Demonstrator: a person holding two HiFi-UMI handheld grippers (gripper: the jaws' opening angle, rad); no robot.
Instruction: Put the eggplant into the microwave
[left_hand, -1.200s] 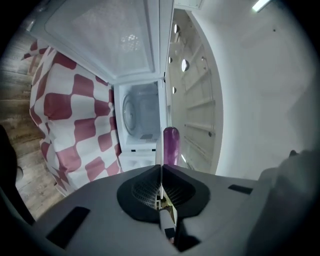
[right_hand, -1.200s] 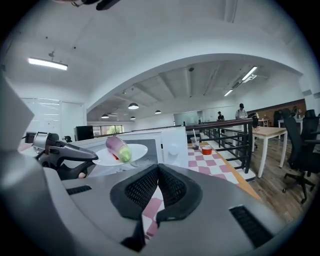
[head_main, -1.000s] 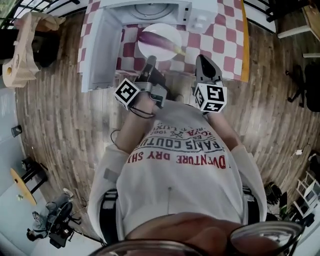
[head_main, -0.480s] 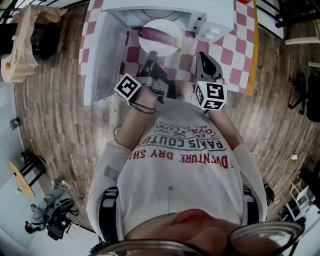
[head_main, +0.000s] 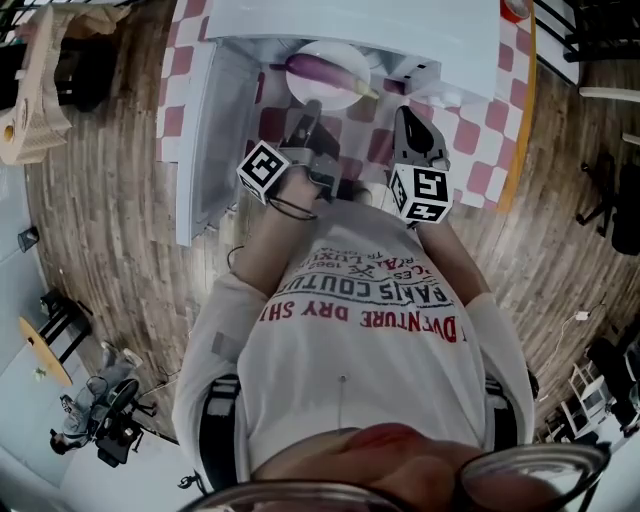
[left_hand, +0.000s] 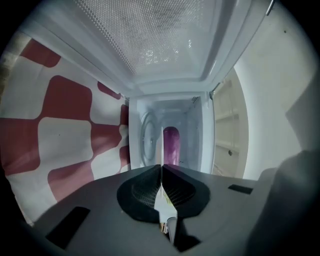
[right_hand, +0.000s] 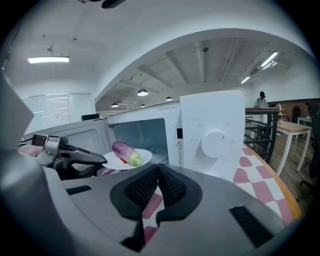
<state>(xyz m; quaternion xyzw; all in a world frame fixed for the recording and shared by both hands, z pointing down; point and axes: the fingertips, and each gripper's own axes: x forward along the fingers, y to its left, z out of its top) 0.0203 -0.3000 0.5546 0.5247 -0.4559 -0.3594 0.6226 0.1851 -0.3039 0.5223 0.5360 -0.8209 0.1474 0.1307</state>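
A purple eggplant (head_main: 325, 70) with a green end lies on a white plate (head_main: 330, 92) at the mouth of the open white microwave (head_main: 400, 30). My left gripper (head_main: 312, 108) is shut on the plate's near rim and holds it out level. In the left gripper view the plate (left_hand: 161, 172) shows edge-on between the closed jaws, with the eggplant (left_hand: 171, 144) beyond it. From the right gripper view, eggplant (right_hand: 126, 152) and plate (right_hand: 142, 156) hang before the cavity. My right gripper (head_main: 404, 115) is shut and empty, to the right of the plate, facing the control panel (right_hand: 215, 137).
The microwave door (head_main: 205, 130) swings open to the left, beside my left gripper. A glass turntable (left_hand: 147, 145) lies inside the cavity. The red-and-white checked cloth (head_main: 470, 140) covers the table, whose orange edge (head_main: 520, 120) runs at the right. Wood floor surrounds it.
Both grippers have moved forward toward the microwave. The plate with the eggplant has gone from in front of the microwave to the mouth of its cavity.
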